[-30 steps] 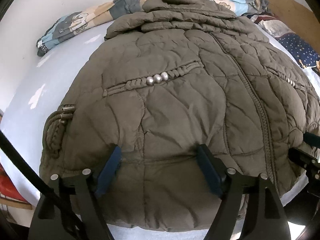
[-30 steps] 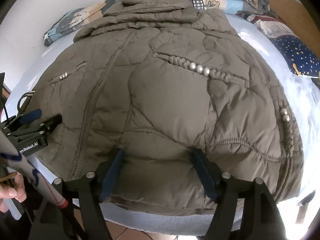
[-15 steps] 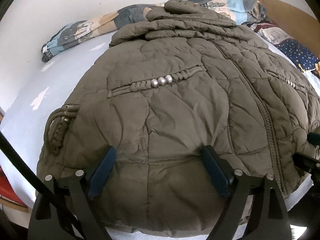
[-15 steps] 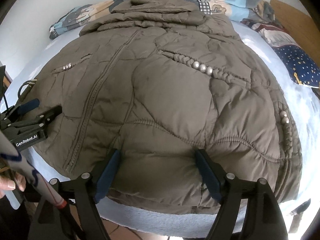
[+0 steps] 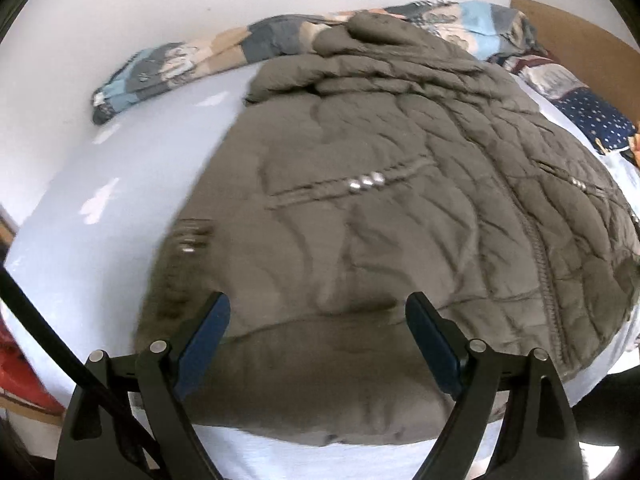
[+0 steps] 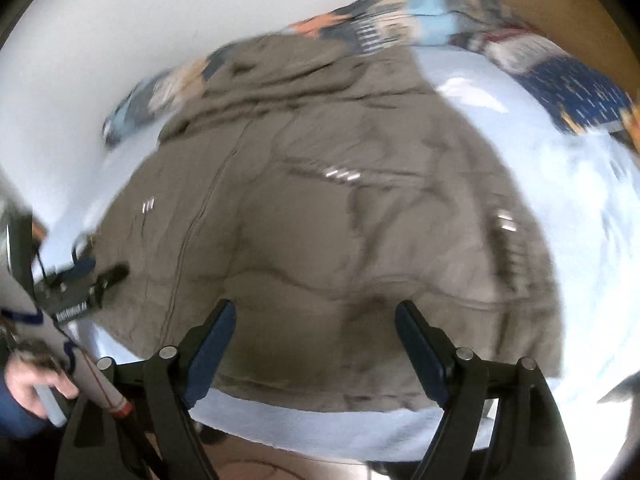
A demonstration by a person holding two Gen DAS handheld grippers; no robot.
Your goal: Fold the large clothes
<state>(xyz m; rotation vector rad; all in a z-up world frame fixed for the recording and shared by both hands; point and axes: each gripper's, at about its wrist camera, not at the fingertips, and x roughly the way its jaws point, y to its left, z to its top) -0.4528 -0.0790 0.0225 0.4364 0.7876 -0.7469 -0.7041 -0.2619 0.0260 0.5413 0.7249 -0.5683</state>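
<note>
An olive-brown quilted jacket [image 5: 400, 220] lies spread front-up on the bed, zipper closed and hood bunched at the far end. My left gripper [image 5: 316, 304] hovers open over the left part of the near hem, with nothing pressed between its blue pads. In the blurred right wrist view, my right gripper [image 6: 315, 308] is open too, above the jacket [image 6: 320, 220] near its hem. The left gripper [image 6: 92, 276] shows there at the jacket's left edge.
The jacket rests on a pale blue bed sheet [image 5: 100, 200]. A patterned quilt [image 5: 180, 64] lies along the white wall at the back. A navy starred pillow [image 5: 592, 116] and a wooden headboard [image 5: 580, 28] are at the far right. A person's hand [image 6: 28, 384] holds the left handle.
Both grippers have drawn back and risen from the hem, their jaws a little wider. The jacket lies as before. The right view has swung and blurred.
</note>
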